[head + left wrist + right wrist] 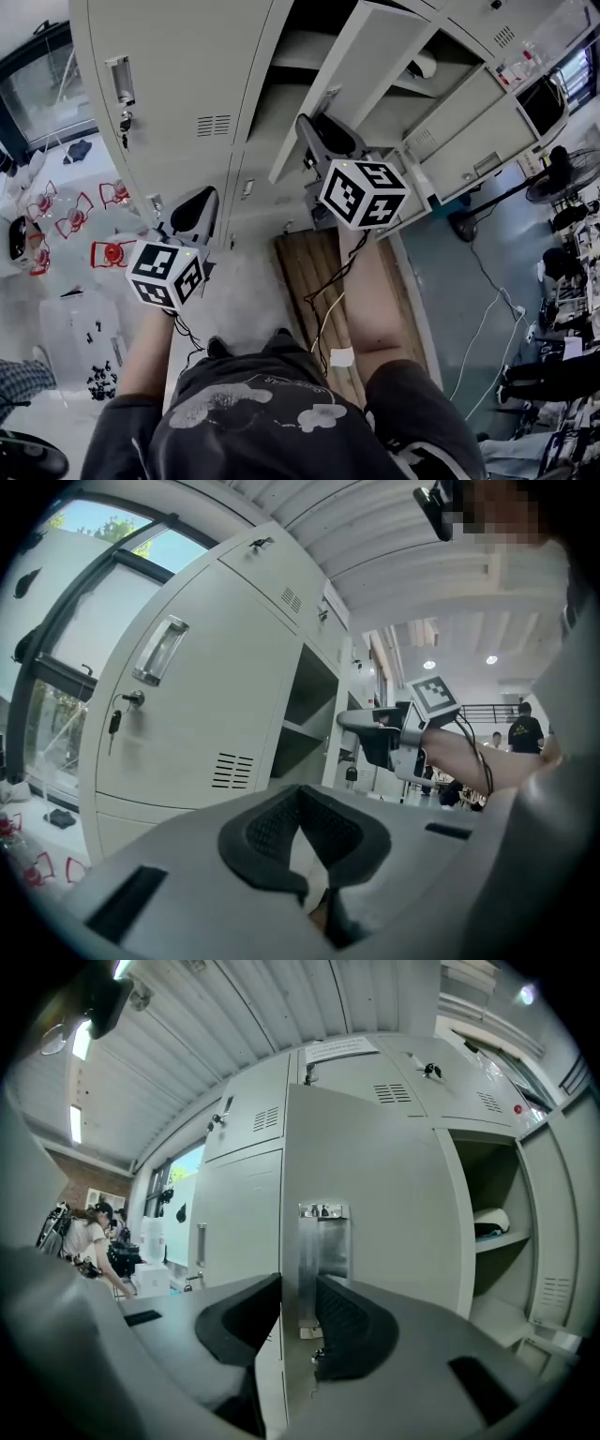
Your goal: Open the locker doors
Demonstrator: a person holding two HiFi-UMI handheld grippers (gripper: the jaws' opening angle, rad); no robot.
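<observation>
Jaws of the right gripper [298, 1309] pinch the edge of the tall grey metal locker door [375, 1194]. The left gripper [302, 803] is squeezed closed, holding nothing. I think the door needs pulling wider next.

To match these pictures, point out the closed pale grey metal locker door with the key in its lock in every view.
Head view: closed pale grey metal locker door, upper left.
Left gripper view: the door, left of centre.
Right gripper view: the door, left of centre, beside the open pale grey locker door.
Shared landmark: the dark-framed window beyond its handle side.
</observation>
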